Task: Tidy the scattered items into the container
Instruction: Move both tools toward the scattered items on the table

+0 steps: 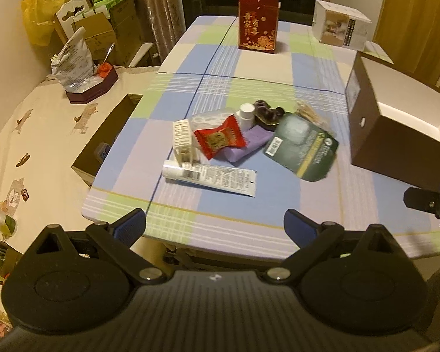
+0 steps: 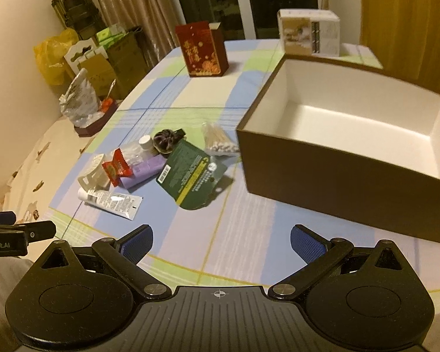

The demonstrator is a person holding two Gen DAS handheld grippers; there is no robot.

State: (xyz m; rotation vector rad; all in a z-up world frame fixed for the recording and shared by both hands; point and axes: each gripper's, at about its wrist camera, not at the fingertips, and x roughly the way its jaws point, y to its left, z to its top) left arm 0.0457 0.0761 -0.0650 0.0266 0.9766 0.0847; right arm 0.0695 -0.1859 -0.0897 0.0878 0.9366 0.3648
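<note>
Looking over the pile (image 2: 149, 167) near the middle of the checked tablecloth (image 2: 249, 234), I judge everything in it light and mostly soft or slippery. The white tube (image 2: 110, 199) lies flat at the near edge and should squash a little, so I would pinch it across its middle. The red packet (image 2: 117, 168) is crinkly and leans on a purple pouch (image 2: 145, 171); its free edge looks easiest to take. The dark green card (image 2: 192, 176) is thin, stiff and flat on the cloth, so I expect it to be awkward and would catch the corner that overhangs. The bag of cotton swabs (image 2: 218, 142) sits just beside the box and will likely slide. The brown box (image 2: 337, 182) stands right of the pile, open, and its white inside looks empty. My left gripper (image 1: 214, 226) and right gripper (image 2: 221, 240) both hover over the near table edge with jaws spread wide, holding nothing.
</note>
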